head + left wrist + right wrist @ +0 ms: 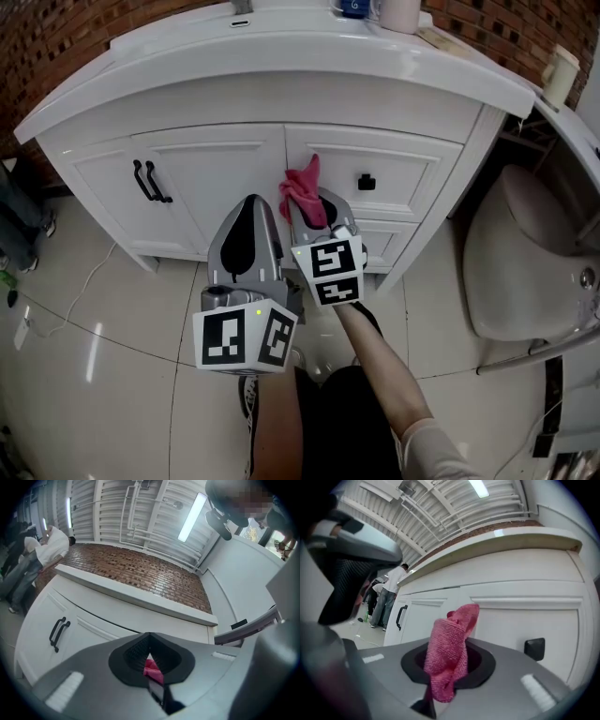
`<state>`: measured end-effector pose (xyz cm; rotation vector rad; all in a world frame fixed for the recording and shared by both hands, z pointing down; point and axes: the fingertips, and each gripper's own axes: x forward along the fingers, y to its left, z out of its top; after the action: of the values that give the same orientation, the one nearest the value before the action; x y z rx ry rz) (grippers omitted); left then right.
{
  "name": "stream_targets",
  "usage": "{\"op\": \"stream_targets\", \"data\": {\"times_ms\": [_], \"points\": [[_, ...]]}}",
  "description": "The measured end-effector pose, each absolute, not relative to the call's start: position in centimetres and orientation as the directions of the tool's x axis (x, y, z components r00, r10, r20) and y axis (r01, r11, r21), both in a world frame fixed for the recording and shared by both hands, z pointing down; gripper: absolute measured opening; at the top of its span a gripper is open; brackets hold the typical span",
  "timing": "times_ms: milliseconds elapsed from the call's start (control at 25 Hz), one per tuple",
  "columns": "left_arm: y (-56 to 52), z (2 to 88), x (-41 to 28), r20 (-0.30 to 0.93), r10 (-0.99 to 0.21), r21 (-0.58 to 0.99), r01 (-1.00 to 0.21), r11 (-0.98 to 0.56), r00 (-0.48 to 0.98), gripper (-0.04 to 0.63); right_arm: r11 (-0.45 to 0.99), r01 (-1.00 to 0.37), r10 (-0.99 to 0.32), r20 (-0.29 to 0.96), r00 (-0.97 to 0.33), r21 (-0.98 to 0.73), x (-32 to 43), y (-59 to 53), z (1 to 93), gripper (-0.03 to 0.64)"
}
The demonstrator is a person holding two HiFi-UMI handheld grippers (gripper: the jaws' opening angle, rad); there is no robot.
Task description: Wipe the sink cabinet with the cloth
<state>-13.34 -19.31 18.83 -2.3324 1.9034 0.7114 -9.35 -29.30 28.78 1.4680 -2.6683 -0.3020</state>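
The white sink cabinet (pixel 234 173) stands in front of me, with paired black door handles (pixel 150 182) on the left and a black drawer knob (pixel 367 182) on the right. My right gripper (pixel 314 214) is shut on a pink cloth (pixel 303 191), whose bunched top sticks up against the left end of the upper drawer front. In the right gripper view the cloth (pixel 450 653) rises from the jaws of the right gripper (pixel 446 670) before the white cabinet (pixel 511 620). My left gripper (pixel 247 217) hangs shut beside it, below the door edge, holding nothing.
A white countertop (pixel 281 47) overhangs the cabinet, with a cup (pixel 401 13) on it. A toilet (pixel 525 253) stands close on the right. A thin cable (pixel 80 291) lies on the tiled floor at left. People (pixel 386 597) stand far off.
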Motion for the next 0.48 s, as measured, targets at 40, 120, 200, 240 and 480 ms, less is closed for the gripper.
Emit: {"op": "stream_targets", "data": {"times_ms": [40, 120, 200, 240, 480], "points": [[-19.3, 18.8, -13.4, -0.378, -0.915, 0.251, -0.936, -0.246, 0.139, 0.014, 0.514, -0.834, -0.849, -0.02, -0.528, 0.203, -9.5, -29.8, 28.9, 0.061], [-19.4, 18.9, -13.0, -0.379, -0.912, 0.251, -0.932, -0.263, 0.156, 0.014, 0.503, -0.845, -0.858, -0.019, -0.514, 0.182, -9.3, -30.6, 29.0, 0.061], [-19.6, 18.9, -12.2, -0.379, -0.909, 0.24, -0.93, -0.28, 0.176, 0.014, 0.504, -0.844, -0.857, -0.02, -0.516, 0.183, -9.1, -30.9, 29.0, 0.063], [-19.7, 18.9, -11.8, -0.377, -0.908, 0.235, -0.929, -0.286, 0.184, 0.015, 0.506, -0.841, -0.855, -0.018, -0.518, 0.195, -9.0, -30.9, 29.1, 0.063], [-19.7, 18.9, -11.6, -0.373, -0.908, 0.226, -0.931, -0.287, 0.19, 0.014, 0.447, -0.879, -0.893, 0.028, -0.449, 0.168, -4.5, -31.5, 31.9, 0.061]]}}
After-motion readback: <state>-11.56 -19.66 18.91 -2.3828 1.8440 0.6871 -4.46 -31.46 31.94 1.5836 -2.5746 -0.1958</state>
